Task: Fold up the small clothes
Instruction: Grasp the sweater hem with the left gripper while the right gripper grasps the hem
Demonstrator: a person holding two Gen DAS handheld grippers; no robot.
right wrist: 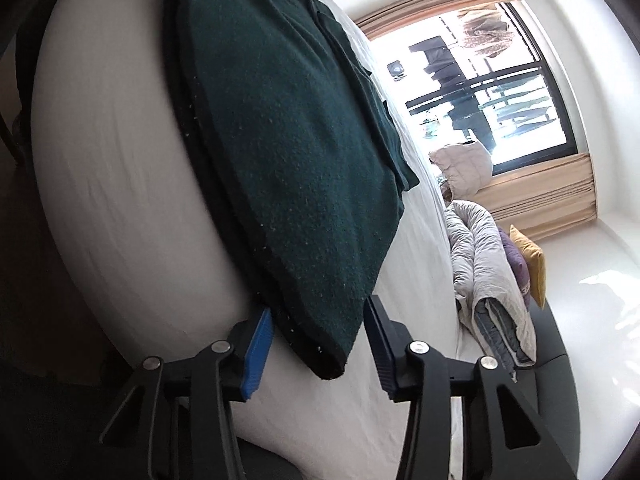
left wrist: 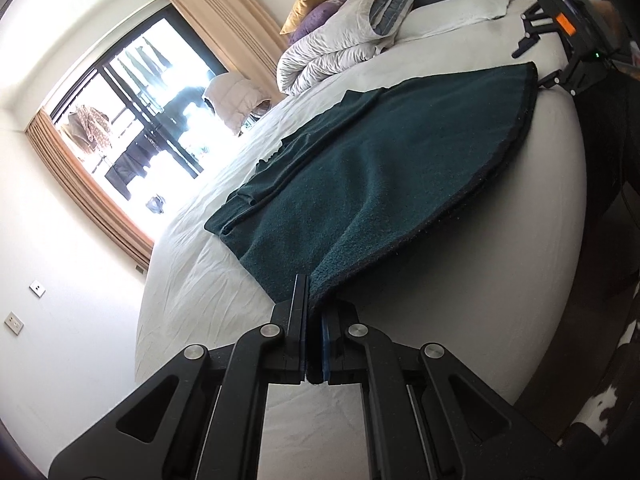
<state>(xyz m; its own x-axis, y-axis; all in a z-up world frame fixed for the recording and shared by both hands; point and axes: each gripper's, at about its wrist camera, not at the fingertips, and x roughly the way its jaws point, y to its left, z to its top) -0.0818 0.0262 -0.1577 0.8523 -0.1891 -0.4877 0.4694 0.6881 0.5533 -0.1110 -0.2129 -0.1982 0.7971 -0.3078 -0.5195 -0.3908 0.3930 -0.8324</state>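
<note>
left wrist view: left gripper (left wrist: 310, 300) pinches green garment (left wrist: 380, 160) corner, tilted downward.

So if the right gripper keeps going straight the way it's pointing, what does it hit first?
Most likely the dark green garment: its black-edged corner already hangs between the open fingers of the right gripper, without the pads pressing it. The white bed lies just beneath, though depth is hard to judge.

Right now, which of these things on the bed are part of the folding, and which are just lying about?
In the job:
dark green fleece garment
left gripper, shut on its corner
right gripper, open around the other corner

Lying about:
grey rumpled quilt
mustard cushion
purple cushion
</note>
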